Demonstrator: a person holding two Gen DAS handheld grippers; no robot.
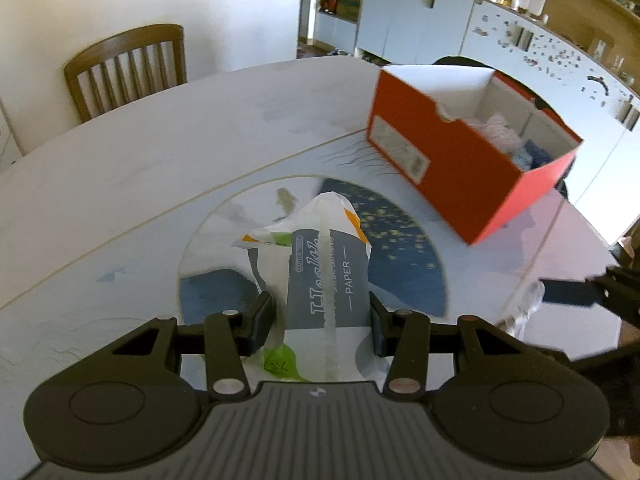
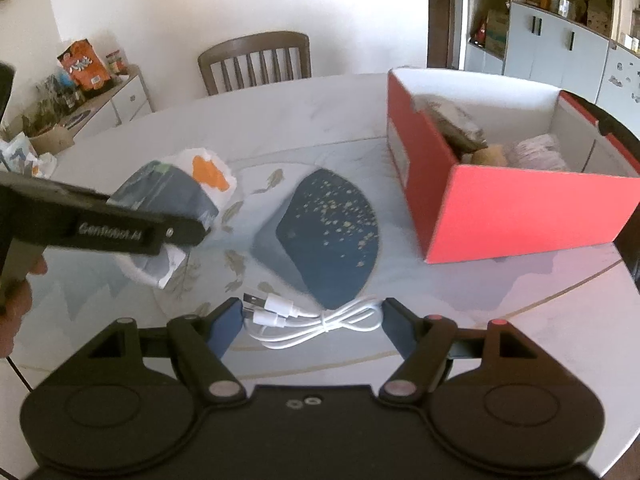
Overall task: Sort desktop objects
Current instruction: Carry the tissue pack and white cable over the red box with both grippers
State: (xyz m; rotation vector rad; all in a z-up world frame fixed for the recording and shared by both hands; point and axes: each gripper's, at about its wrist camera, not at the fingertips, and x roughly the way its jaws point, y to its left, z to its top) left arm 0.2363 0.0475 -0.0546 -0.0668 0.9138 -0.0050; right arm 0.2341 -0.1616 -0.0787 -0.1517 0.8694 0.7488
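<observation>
My left gripper (image 1: pixel 320 308) is shut on a grey-and-white pack of paper tissues (image 1: pixel 328 264), which points away from me above the table. In the right wrist view the same pack (image 2: pixel 172 196) hangs at the left, with one black finger (image 2: pixel 132 232) of the left gripper across it. My right gripper (image 2: pixel 312 316) is shut on a coiled white USB cable (image 2: pixel 296 334), its plugs at the left pad and its loop at the right pad. An open red box (image 1: pixel 460 160) (image 2: pixel 520 208) stands at the right of the table and holds several items. One right finger (image 1: pixel 568 291) shows at the far right edge.
The white table (image 1: pixel 160 160) has a round blue painted inlay (image 2: pixel 332 232) in its middle. A wooden chair (image 1: pixel 128 68) (image 2: pixel 256 60) stands at the far side. Pale cabinets (image 1: pixel 420 28) line the wall behind the box. A low sideboard with snack bags (image 2: pixel 84 64) stands at the left.
</observation>
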